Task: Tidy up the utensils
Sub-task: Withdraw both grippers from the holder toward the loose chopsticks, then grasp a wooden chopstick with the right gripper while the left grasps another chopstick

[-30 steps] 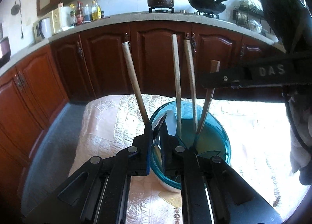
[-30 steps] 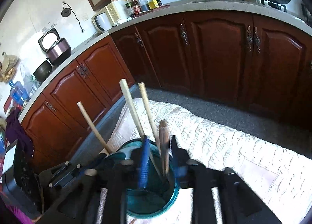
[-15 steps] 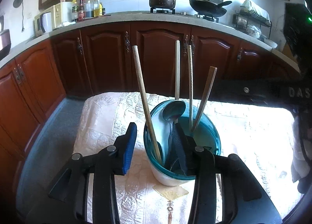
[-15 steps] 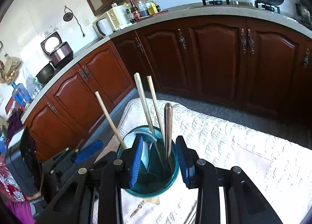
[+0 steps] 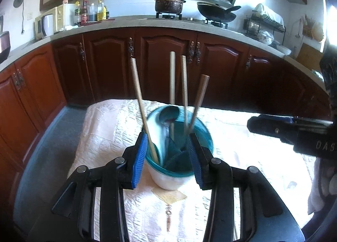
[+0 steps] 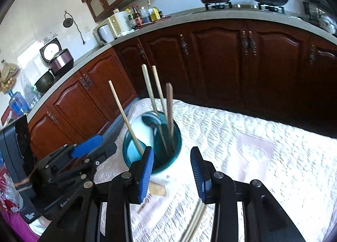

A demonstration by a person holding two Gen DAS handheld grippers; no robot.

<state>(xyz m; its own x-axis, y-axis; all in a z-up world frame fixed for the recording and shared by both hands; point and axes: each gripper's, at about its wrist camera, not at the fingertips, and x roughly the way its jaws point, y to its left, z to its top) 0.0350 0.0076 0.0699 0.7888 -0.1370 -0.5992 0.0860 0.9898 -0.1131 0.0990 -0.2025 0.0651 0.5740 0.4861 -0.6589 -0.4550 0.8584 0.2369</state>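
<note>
A teal and white utensil cup (image 5: 177, 176) (image 6: 166, 157) stands on the white quilted cloth. It holds several wooden-handled utensils (image 5: 139, 103) (image 6: 126, 115) and a metal spoon (image 5: 169, 113) (image 6: 151, 121), bowl up. My left gripper (image 5: 167, 157) is open and empty, its blue pads on either side of the cup, a little back from it. My right gripper (image 6: 171, 170) is open and empty, just behind the cup. It also shows at the right in the left wrist view (image 5: 294, 132). The left gripper shows at the left in the right wrist view (image 6: 84, 153).
The quilted cloth (image 5: 109, 128) (image 6: 263, 157) covers the table. Thin sticks (image 6: 193, 225) lie on it below my right gripper. Dark wooden cabinets (image 5: 168, 60) and a countertop with a pot (image 5: 168, 5) and a wok (image 5: 217, 13) stand behind. A grey floor (image 5: 42, 153) lies to the left.
Both grippers have opened and let go of the utensils they held in the cup. Both have drawn back from the cup, which now stands farther away.
</note>
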